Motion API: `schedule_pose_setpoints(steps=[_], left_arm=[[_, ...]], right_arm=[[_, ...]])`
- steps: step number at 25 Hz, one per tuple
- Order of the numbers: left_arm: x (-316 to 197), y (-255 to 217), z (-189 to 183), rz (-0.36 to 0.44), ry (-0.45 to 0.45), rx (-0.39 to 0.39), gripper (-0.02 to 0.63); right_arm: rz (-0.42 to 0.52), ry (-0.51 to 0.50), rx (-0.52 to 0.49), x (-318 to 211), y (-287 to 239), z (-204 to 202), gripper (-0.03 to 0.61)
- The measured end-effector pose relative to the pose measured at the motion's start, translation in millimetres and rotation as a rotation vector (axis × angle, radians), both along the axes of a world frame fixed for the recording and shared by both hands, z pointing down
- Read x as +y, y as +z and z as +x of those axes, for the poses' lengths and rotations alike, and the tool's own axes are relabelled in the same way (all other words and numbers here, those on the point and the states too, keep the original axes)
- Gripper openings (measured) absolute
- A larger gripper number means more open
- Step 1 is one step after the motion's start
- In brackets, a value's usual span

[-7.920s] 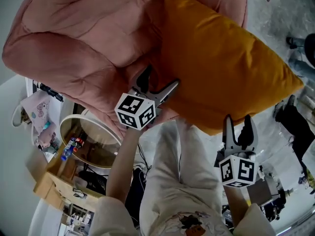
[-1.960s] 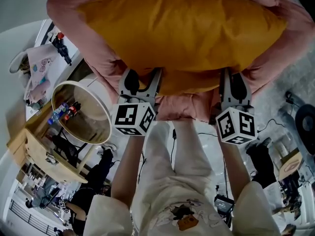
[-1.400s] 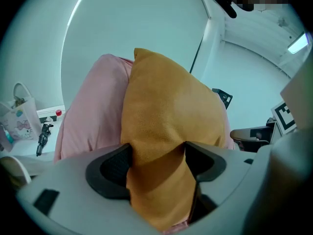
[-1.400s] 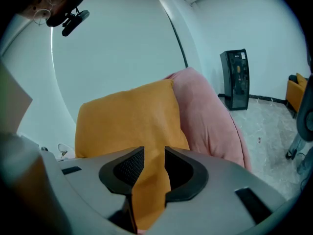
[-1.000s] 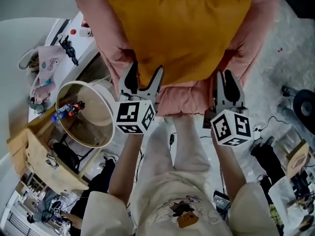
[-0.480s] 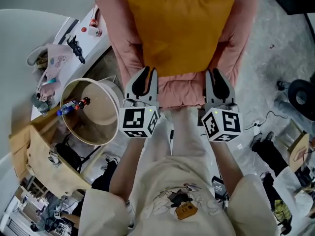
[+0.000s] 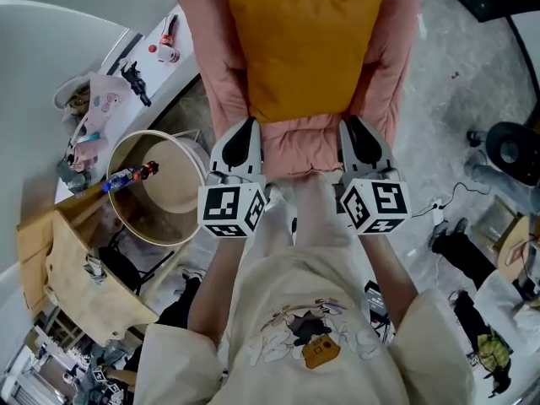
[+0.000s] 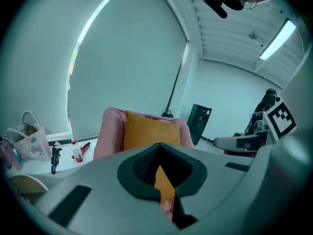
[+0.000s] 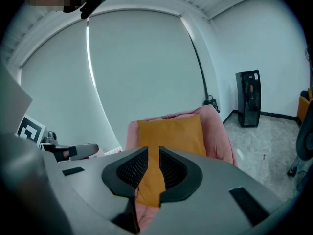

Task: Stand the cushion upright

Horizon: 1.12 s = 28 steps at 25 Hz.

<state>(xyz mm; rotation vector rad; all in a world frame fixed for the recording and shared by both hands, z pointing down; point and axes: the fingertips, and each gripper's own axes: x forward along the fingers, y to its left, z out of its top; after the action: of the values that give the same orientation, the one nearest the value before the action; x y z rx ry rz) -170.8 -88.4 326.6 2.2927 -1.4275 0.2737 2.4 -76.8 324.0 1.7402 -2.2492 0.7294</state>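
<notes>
The mustard-orange cushion point(image 7: 299, 49) stands upright against the back of the pink armchair point(image 7: 392, 57), with nothing touching it. Both grippers hover short of the seat's front edge, well apart from the cushion. My left gripper point(image 7: 245, 132) is shut and empty. Its jaws meet at the tips in the left gripper view point(image 8: 159, 146), with the cushion point(image 8: 149, 131) far beyond them. My right gripper point(image 7: 359, 129) is closing. A narrow slit remains between its jaws point(image 9: 153, 151), and only the distant cushion point(image 9: 171, 131) shows through it.
A round tan tub point(image 7: 160, 188) stands left of the chair, beside a white table point(image 7: 126, 53) with small items and a tote bag point(image 7: 89, 133). A black tower unit point(image 9: 248, 99) stands by the far wall. Cables and gear lie on the floor at right point(image 7: 498, 150).
Both grippers have drawn back from the cushion's lower edge toward the person and risen. The left jaws have closed and the right ones narrowed. The cushion stays upright in the chair.
</notes>
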Motion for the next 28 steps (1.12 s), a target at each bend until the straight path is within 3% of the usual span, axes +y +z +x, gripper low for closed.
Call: schedule_pose_setpoints(steps=[7, 12, 24, 28], left_arm=[[40.2, -38.1, 9.7, 0.031, 0.060, 0.017, 0.005], [81.7, -45.6, 12.3, -0.002, 0.073, 0.061, 0.005], [180.1, -97.9, -1.3, 0.071, 0.126, 0.116, 0.005], [209.1, -99.1, -8.1, 0.062, 0.134, 0.132, 0.005]], right_arm=[[0.035, -0.041, 0.010, 19.5, -30.4, -5.4, 0.087], [0.033, -0.062, 0.008, 55.7, -45.3, -12.2, 0.087], [0.086, -0.088, 0.025, 153.8, -90.1, -30.4, 0.087], [0.102, -0.069, 0.016, 183.2, -102.0, -35.5, 0.087]])
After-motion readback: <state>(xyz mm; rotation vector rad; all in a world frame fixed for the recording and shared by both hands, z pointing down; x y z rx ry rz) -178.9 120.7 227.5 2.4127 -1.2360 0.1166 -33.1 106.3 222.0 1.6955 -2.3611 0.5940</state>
